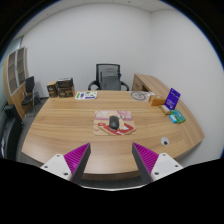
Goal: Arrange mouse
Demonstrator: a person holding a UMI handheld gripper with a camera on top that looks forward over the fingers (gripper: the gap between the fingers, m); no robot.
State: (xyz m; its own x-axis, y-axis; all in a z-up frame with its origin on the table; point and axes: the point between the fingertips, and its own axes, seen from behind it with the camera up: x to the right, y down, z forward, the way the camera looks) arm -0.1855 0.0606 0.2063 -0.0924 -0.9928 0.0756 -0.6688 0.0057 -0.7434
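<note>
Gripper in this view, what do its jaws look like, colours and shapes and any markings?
The gripper shows two light grey, wedge-shaped fingers that taper toward their tips. Each carries a bright magenta pad on its inner face, triangular in outline, with fine ribbing across the surface. No cables, sleeve or printed markings are visible on it.

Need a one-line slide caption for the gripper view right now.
Open gripper hovers short of a curved wooden table, with a dark computer mouse on a pale patterned mousepad beyond its fingers.
</note>
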